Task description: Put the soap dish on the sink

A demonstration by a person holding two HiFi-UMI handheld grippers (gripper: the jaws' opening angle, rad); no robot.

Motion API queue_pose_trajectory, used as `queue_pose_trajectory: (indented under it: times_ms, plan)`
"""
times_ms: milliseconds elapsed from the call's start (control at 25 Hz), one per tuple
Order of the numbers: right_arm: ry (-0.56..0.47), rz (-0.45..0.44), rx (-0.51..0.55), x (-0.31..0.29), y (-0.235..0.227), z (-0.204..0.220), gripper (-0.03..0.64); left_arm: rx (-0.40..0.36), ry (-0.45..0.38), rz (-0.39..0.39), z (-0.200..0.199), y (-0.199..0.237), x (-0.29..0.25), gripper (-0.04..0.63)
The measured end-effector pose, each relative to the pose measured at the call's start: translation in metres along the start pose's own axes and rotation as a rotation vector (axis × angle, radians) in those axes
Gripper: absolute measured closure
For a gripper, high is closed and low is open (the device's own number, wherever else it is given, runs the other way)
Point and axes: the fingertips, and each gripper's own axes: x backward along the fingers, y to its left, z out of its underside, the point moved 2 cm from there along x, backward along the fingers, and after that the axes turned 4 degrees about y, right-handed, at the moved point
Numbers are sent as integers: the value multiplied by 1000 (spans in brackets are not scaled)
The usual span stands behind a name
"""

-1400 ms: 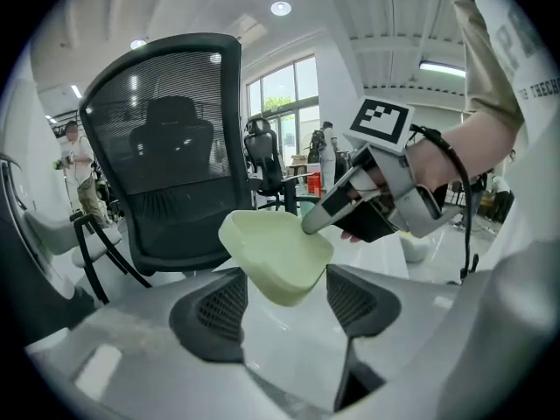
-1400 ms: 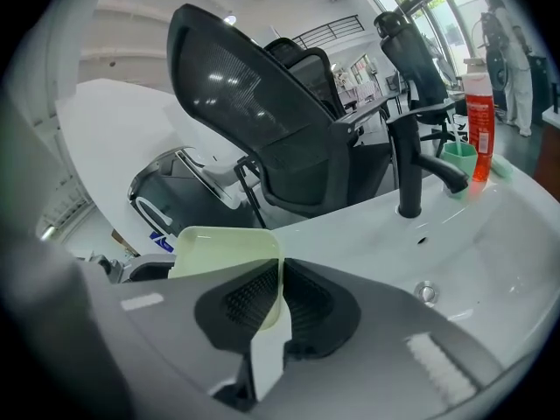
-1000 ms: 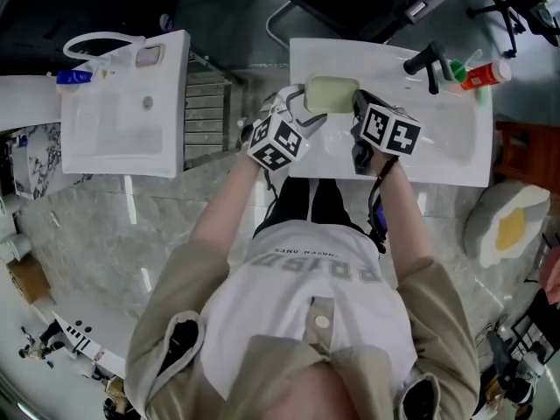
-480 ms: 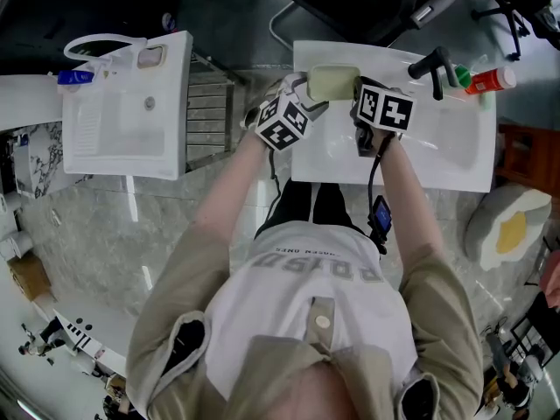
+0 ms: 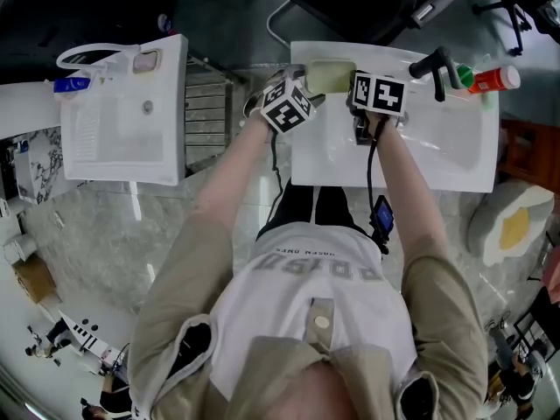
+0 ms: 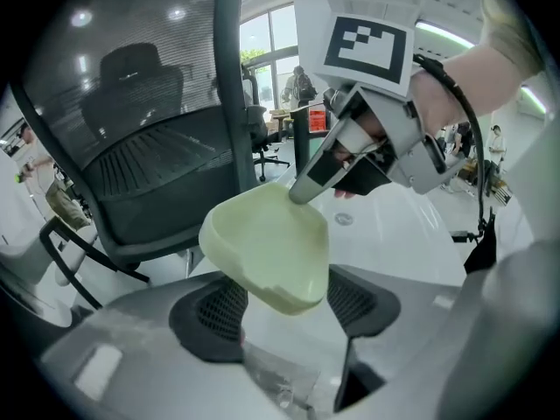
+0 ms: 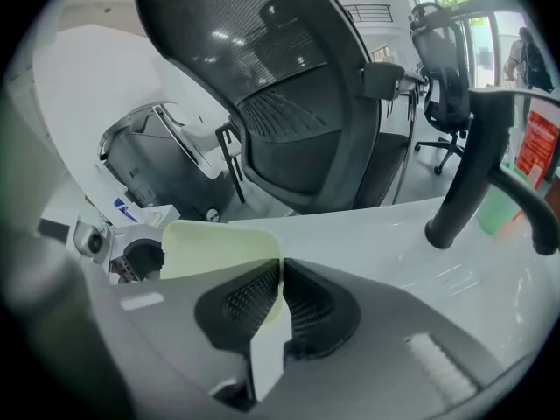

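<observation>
A pale green soap dish (image 5: 331, 77) hangs just over the back left ledge of the white sink (image 5: 437, 151), held from both ends. My left gripper (image 5: 306, 83) comes in from the left and is shut across one end; in the left gripper view the dish (image 6: 267, 248) sits wedged between the two pads (image 6: 210, 309). From the right, my right gripper (image 5: 357, 86) pinches the other rim, and the thin wall of the dish (image 7: 219, 248) is clamped between its shut jaws (image 7: 282, 300). The right gripper's tip (image 6: 302, 191) shows on the dish's far rim.
A black faucet (image 5: 435, 64) rises from the sink's back ledge, right of the dish, with a green cup and a red bottle (image 5: 494, 80) beyond it. A second white sink (image 5: 122, 112) stands at the left. A mesh office chair (image 7: 289, 103) is behind the sink.
Both grippers have carried the soap dish away from the person, lower and toward the sink's back ledge. The grips look the same.
</observation>
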Motion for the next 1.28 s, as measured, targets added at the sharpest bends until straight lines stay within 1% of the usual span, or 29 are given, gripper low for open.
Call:
queue_pose_trajectory:
  times_ms: [400,720,1000,1160,1200,1280]
  plan:
    - [66,18,-58,-31,-16,1,600,37,107,83,11,14,-34,299]
    - [91,24,-46,-45,-22,-8,598,57,137,118,10,26,-47,299]
    - [112,26,-36,-51,-23,-8,595,99,156,157,15,28,-52,299]
    - [122,34,-39,-53,-24,-7,594,116,168,194,15,28,-53,299]
    - [124,35,-40,-54,-24,-7,594,115,173,195,14,30,-51,299]
    - [127,38,-46,-55,-24,-7,594,91,174,163,8,40,-45,299]
